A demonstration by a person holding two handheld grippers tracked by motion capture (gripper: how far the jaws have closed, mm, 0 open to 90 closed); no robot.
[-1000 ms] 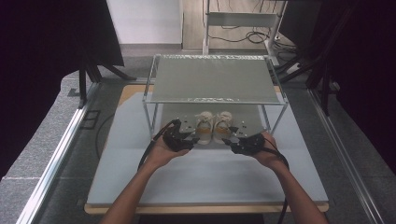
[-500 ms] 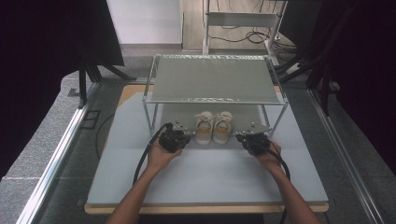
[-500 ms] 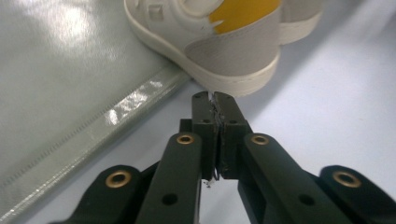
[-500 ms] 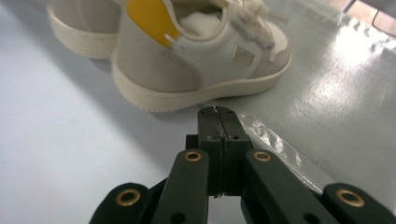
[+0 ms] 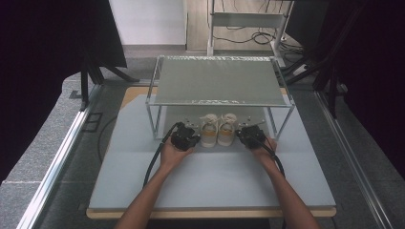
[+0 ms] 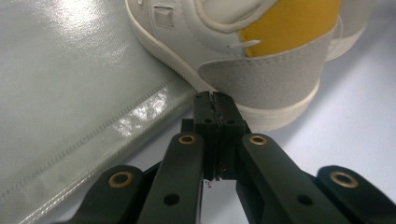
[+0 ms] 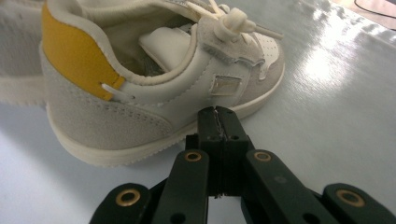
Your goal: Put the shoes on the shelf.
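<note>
The rack (image 5: 220, 81) hides the toes of your suede-heeled shoes (image 5: 218, 130); left gripper (image 6: 215, 100) and right gripper (image 7: 217, 114) are clenched on nothing.

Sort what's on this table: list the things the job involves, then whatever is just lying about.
In the job:
left shoe
right shoe
left gripper, shut, empty
right gripper, shut, empty

Lying about:
metal-framed shelf over the shoes
table mat
floor cables

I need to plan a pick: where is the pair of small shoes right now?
In the high view the pair of small shoes stands side by side on the table, under the rack's front edge, between the left gripper and right gripper.
</note>
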